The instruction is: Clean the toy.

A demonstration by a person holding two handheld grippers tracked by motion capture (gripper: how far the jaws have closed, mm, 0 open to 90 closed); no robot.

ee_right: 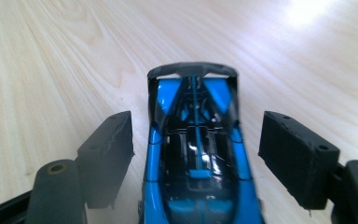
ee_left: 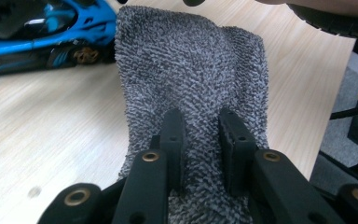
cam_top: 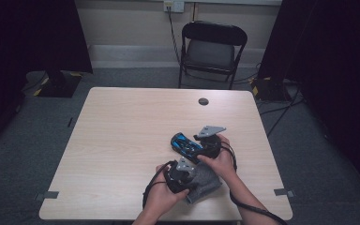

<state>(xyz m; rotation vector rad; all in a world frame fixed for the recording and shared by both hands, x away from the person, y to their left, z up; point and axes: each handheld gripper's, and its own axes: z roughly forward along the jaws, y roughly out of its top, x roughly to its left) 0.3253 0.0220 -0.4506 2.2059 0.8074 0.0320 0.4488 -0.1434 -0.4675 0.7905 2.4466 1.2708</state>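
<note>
1. one blue toy car [cam_top: 185, 144].
2. one grey towel [cam_top: 205, 181].
3. two tongs, left tongs [cam_top: 183, 171] and right tongs [cam_top: 198, 144].
4. one surface [cam_top: 122, 136].
5. one black folding chair [cam_top: 212, 51].

Lying on the table [cam_top: 122, 140] near its front edge: cloth [cam_top: 205, 183], with toy car [cam_top: 186, 145] just behind it. Standing beyond the table's far edge: chair [cam_top: 212, 49].
</note>
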